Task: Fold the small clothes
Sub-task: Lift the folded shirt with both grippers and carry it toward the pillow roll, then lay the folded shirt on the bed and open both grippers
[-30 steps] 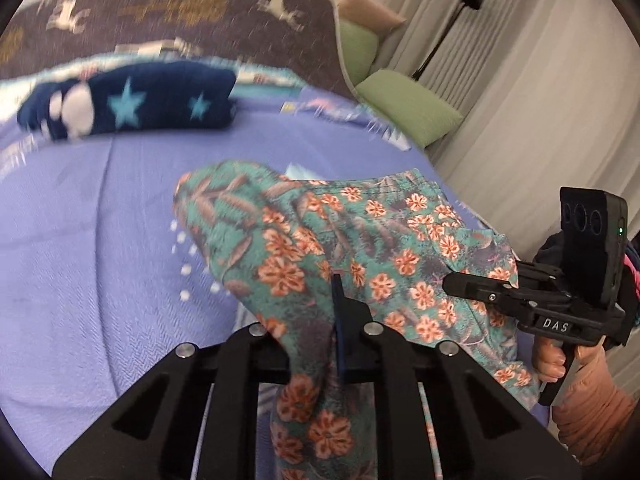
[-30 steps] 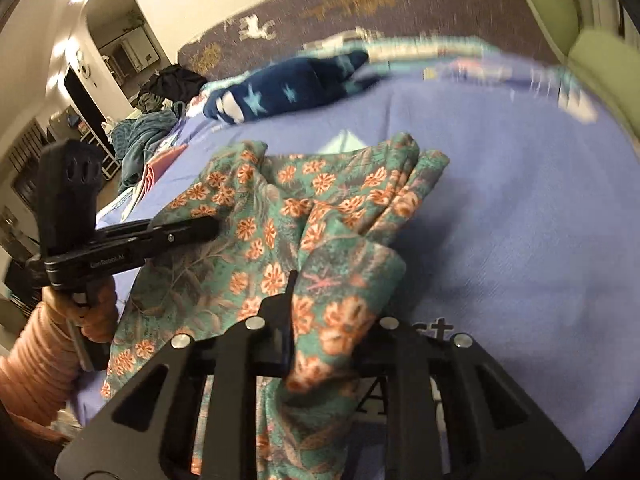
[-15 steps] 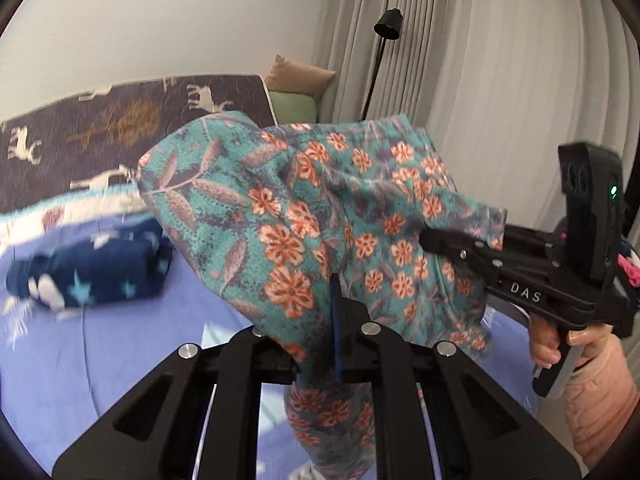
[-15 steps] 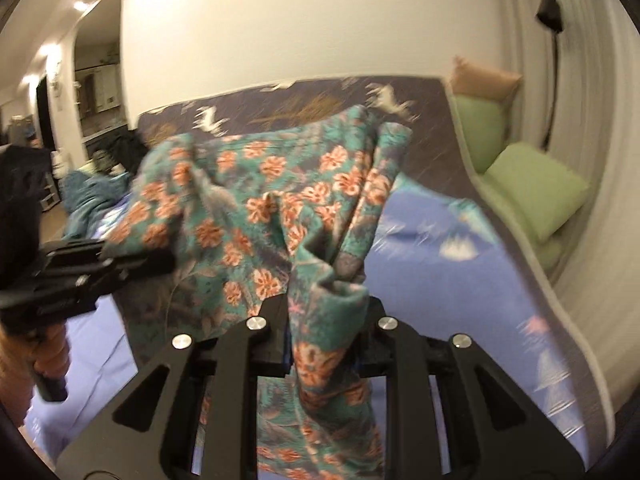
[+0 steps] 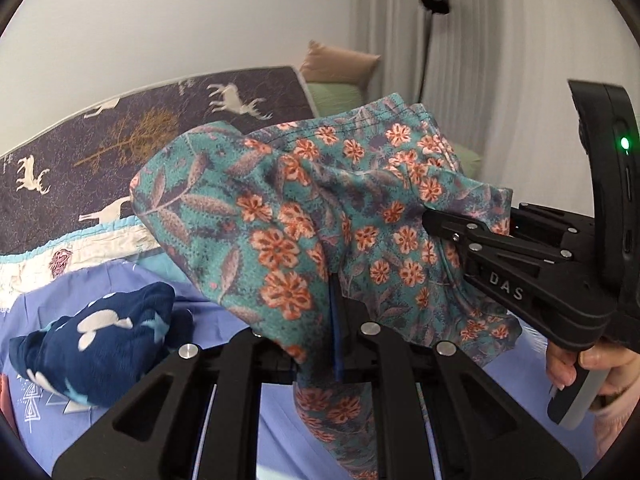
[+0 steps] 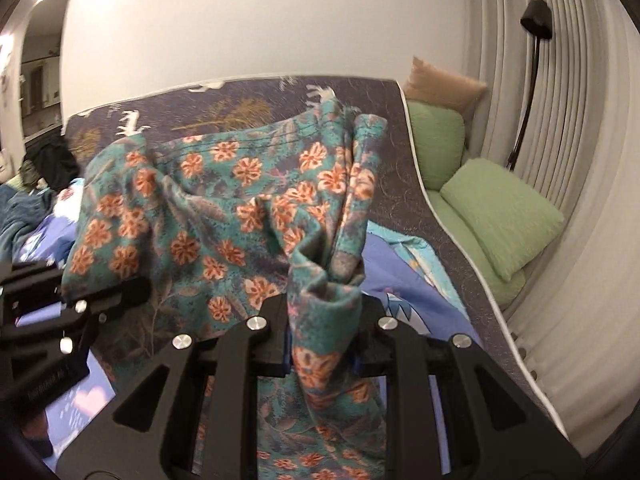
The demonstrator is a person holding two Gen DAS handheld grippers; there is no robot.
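Above blue bedsheet (image 5: 224,320) | left gripper (image 5: 334,344), right gripper (image 6: 320,336): fingers clamped on crumpled floral knit garment (image 5: 320,208)

Garment (image 5: 320,216) hides both tools' tips and the bed (image 5: 248,412) beneath; lower hem cut off by frame edge.

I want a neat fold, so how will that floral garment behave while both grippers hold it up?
The floral garment is probably very floppy: it sags and bunches between the left gripper and right gripper. It seems light, hanging from two small pinches. Loose ends will likely swing.
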